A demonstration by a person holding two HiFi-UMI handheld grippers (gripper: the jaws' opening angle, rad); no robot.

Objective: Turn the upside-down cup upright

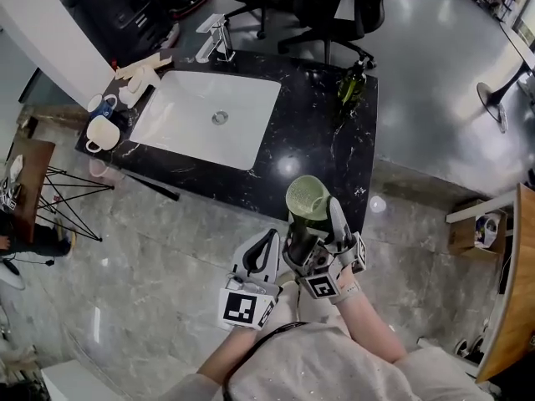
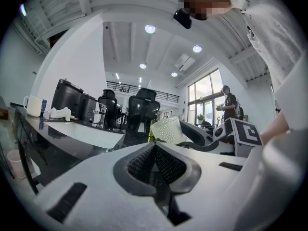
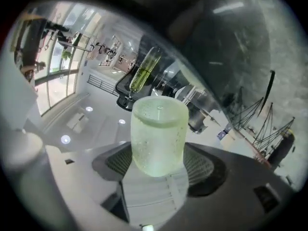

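Note:
A pale green textured cup [image 1: 307, 197] is held up in the air just in front of the black counter's near edge, with my right gripper [image 1: 316, 224] shut on its sides. In the right gripper view the cup [image 3: 159, 134] fills the space between the pads of that gripper [image 3: 159, 163], its closed base pointing away from the camera. That view is strongly rolled over. My left gripper [image 1: 266, 247] hangs beside it on the left, close to my body, shut and empty. The left gripper view shows its pads [image 2: 155, 153] pressed together and the cup [image 2: 166, 129] just beyond.
The black marble counter [image 1: 326, 140] holds a white sink [image 1: 184, 115] with a faucet [image 1: 219, 40], a green bottle [image 1: 352, 80] at the back right, and white mugs [image 1: 100, 132] at the left end. Office chairs [image 1: 326, 7] stand behind. A wire stand [image 1: 58, 190] is on the left.

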